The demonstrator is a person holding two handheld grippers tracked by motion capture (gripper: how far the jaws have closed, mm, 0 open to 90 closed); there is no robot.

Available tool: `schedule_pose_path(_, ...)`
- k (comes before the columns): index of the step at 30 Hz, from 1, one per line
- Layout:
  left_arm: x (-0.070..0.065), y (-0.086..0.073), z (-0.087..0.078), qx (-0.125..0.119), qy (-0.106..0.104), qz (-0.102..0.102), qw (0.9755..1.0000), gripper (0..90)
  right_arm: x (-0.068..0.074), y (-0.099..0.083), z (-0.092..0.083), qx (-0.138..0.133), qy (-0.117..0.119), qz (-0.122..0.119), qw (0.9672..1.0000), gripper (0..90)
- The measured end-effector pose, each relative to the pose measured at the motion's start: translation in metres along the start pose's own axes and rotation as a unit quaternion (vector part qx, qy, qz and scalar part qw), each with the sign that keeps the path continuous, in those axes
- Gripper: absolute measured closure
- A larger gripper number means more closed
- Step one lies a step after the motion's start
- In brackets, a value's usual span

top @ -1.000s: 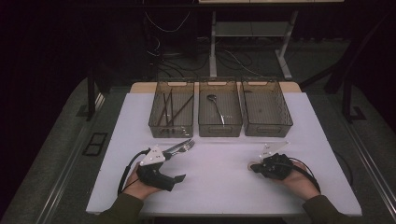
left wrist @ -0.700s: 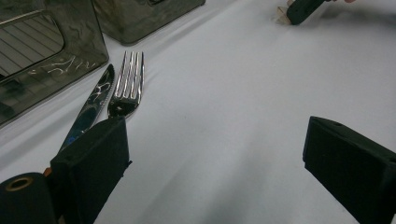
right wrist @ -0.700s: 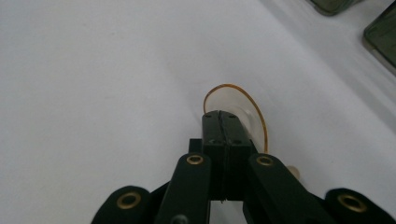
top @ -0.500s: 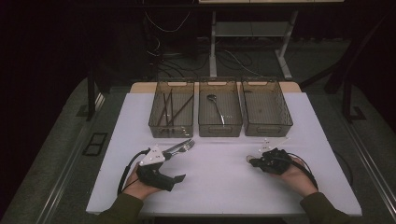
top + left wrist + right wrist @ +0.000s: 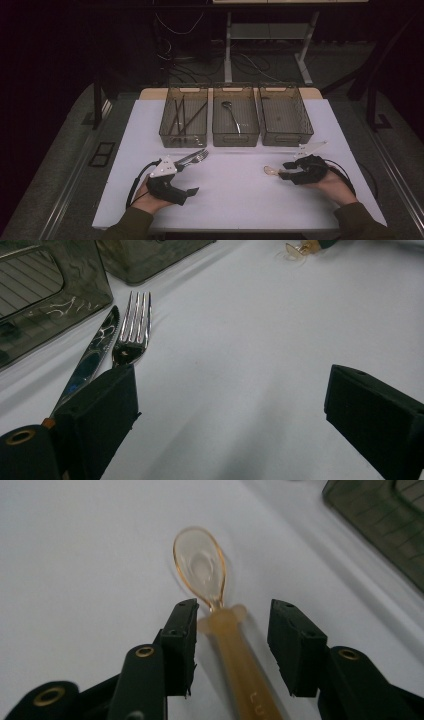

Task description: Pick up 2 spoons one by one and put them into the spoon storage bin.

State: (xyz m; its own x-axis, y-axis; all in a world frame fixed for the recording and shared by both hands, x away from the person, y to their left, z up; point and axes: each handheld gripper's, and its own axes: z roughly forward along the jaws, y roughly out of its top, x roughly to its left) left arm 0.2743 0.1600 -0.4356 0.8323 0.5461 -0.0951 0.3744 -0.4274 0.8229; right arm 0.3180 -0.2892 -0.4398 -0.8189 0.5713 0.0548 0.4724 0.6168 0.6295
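Note:
An amber spoon with a clear bowl lies flat on the white table, also seen as the spoon in the high view. My right gripper straddles its handle. Its jaws have just been opening and the pads stand off the handle on both sides. My right gripper rests at the table's right, held by a hand. At the left, my left gripper stands wide open with nothing between its jaws. A metal fork and knife lie side by side just beyond its left jaw.
Three smoky plastic bins stand in a row at the back: the left bin holds several dark utensils, the middle bin a metal spoon, the right bin looks bare. A clear strip lies by the right bin's front.
The right hand has shifted a little across the table and its jaws have spread. The spoon's bowl now shows on the table ahead of them. The left hand has stayed put.

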Motion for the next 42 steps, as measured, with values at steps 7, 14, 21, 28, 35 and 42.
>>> schedule_pose_path(7, 0.0, 0.0, 0.0, 0.0, -0.001, 0.0, 1.0, 6.7, 0.005, -0.002, 0.001, 0.016, 0.0, -0.034, 0.9993, 66.8)
schedule_pose_path(14, -0.001, 0.0, 0.0, -0.001, -0.003, 0.0, 1.0, 6.7, 0.007, -0.002, 0.001, 0.017, -0.002, -0.042, 0.999, 73.4)
schedule_pose_path(21, -0.001, 0.0, -0.001, -0.003, -0.007, 0.002, 1.0, 6.7, 0.006, -0.002, -0.003, 0.015, -0.003, -0.026, 0.9996, 77.2)
schedule_pose_path(28, -0.001, 0.0, -0.002, -0.006, -0.011, 0.002, 0.9999, 6.6, 0.0, 0.003, -0.008, 0.0, -0.009, -0.001, 1.0, 79.4)
schedule_pose_path(35, -0.002, -0.002, -0.004, -0.01, -0.015, 0.0, 0.9998, 6.7, 0.001, 0.008, -0.013, -0.015, -0.01, 0.006, 0.9998, 79.8)
schedule_pose_path(42, -0.006, -0.005, -0.007, -0.016, -0.022, 0.001, 0.9996, 6.6, -0.001, 0.021, -0.021, -0.038, -0.013, 0.015, 0.9991, 79.9)
